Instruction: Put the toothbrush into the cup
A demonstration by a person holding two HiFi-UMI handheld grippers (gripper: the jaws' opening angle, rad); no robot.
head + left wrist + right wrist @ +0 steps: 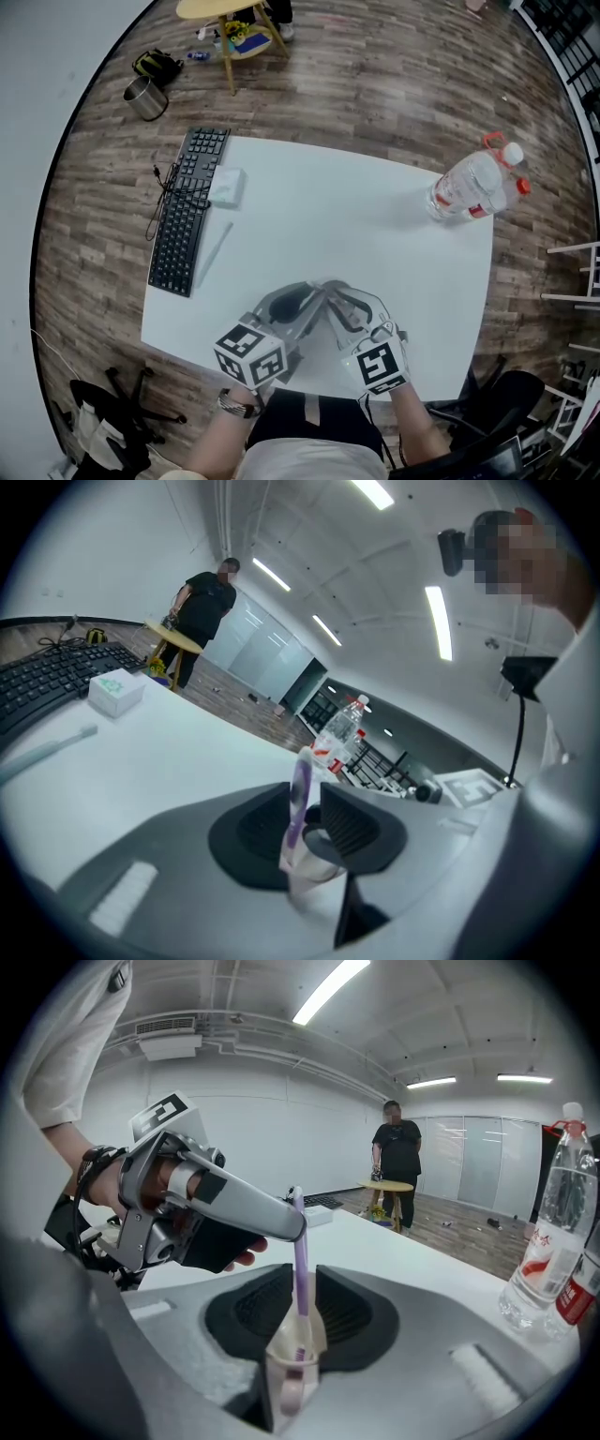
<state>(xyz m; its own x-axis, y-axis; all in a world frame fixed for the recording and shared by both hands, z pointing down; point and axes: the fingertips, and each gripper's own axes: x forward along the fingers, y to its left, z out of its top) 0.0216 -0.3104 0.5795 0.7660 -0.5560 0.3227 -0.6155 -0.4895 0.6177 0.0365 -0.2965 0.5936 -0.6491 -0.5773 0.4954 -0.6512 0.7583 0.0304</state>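
A purple toothbrush (300, 1260) stands head-down in a pale pink cup (291, 1372) with a handle. My right gripper (298, 1309) is shut on the cup, one pad on each side of it. My left gripper (281, 1222) reaches in from the left at the top of the brush handle. In the left gripper view the toothbrush (298, 799) rises between the pads of the left gripper (306, 810), close to the left pad with a gap on the right, so the jaws are open around it. The cup (314, 869) sits just below. In the head view both grippers (323, 295) meet near the table's front edge.
A black keyboard (187, 211), a small white box (227, 186) and a thin white stick (214, 248) lie on the table's left side. Water bottles (473, 183) stand at the far right corner. A person (398, 1157) stands by a yellow stool beyond the table.
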